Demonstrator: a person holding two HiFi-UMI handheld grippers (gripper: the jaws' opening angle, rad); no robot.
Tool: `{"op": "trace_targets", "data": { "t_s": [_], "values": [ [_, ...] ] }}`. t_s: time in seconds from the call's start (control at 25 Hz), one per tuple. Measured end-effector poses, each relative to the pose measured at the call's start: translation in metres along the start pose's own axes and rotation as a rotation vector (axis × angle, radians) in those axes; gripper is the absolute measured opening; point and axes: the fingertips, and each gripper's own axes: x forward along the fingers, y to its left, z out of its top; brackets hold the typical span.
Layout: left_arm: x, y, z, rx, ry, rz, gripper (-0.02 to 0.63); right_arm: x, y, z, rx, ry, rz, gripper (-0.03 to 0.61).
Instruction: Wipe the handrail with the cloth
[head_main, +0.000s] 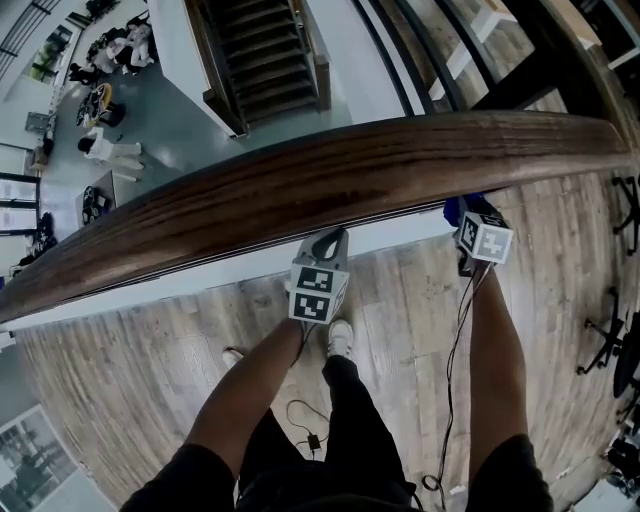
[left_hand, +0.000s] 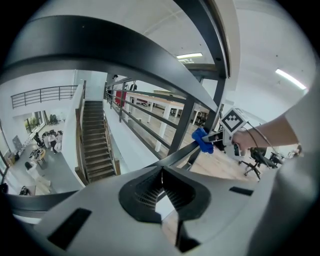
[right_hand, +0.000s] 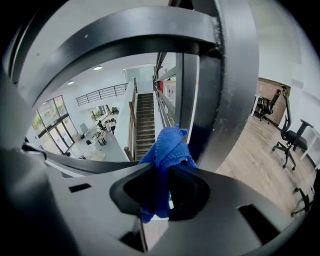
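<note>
Where the right tongs (right_hand: 159, 196) meet, the cloth (right_hand: 168, 149) sits pinched.

handrail (head_main: 330, 170): broad, glossy, dark brown grained wood; it curves from low on the left to high on the right along the balcony edge.
cloth (right_hand: 167, 155): blue and bunched, clamped between the jaws of the right gripper (right_hand: 159, 175), just under the handrail's right stretch.

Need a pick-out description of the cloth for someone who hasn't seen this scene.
Find the long curved wooden handrail crossing the head view; just below its right part sits the right gripper. The cloth is the bunched bright blue fabric pinched between its jaws, the only blue thing among the dark railing bars.
</note>
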Motion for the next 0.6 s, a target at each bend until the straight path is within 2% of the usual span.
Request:
{"op": "trace_targets", "data": {
  "t_s": [0.2, 0.32, 0.48, 0.6],
  "values": [
    [0.004, -0.004, -0.001, -0.010, -0.024, -0.012, 0.006, -0.010, 0.002, 0.014, 0.005, -0.045, -0.009, 0.069],
    [-0.002, 0.002, -0.012, -0.012, -0.056, -0.012, 0.006, -0.020, 0.024, 0.010, -0.063, -0.122, 0.003, 0.069],
    [-0.029, 0.039, -0.040, 0.001, -0.079, 0.026, 0.006, -0.032, 0.111, -0.007, -0.117, -0.199, 0.087, 0.069],
    [-0.058, 0.068, -0.068, -0.026, -0.089, 0.046, 0.006, -0.045, 0.189, -0.028, -0.145, -0.229, 0.172, 0.069]
  ]
}}
